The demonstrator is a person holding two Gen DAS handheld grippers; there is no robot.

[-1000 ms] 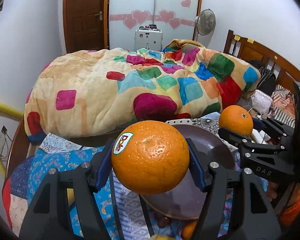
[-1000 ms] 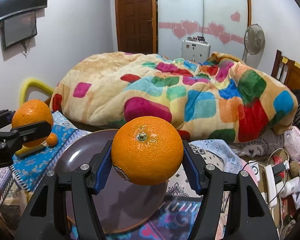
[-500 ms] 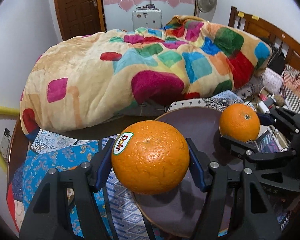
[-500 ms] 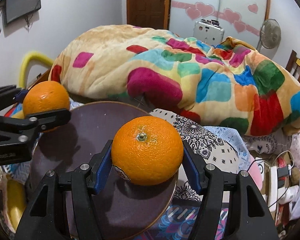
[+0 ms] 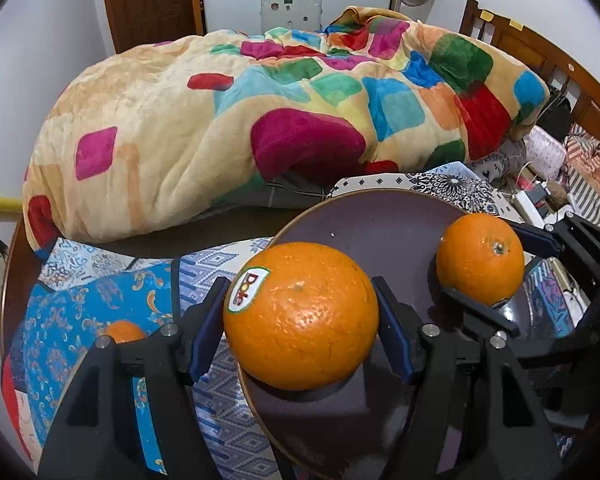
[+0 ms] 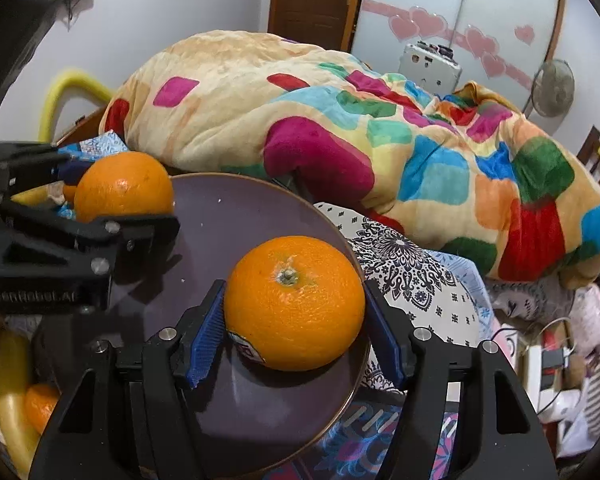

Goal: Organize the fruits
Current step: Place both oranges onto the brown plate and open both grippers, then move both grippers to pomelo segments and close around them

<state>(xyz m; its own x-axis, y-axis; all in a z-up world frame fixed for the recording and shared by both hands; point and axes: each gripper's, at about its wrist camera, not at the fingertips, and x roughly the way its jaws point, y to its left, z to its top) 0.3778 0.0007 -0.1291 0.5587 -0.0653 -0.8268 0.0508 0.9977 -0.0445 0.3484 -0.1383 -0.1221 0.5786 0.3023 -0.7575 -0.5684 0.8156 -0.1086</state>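
My left gripper is shut on an orange with a Dole sticker, held low over the left part of the dark purple plate. My right gripper is shut on a second orange, low over the plate's right part. Each gripper shows in the other's view: the right one with its orange at right, the left one with its orange at left. Whether the oranges touch the plate I cannot tell.
A small orange lies on the blue patterned cloth left of the plate. A yellow banana and another small orange lie at lower left. A colourful blanket is heaped behind. Cables and clutter sit to the right.
Both grippers have come down and forward with their oranges, from above the plate to close over its surface. The plate now fills more of both views.
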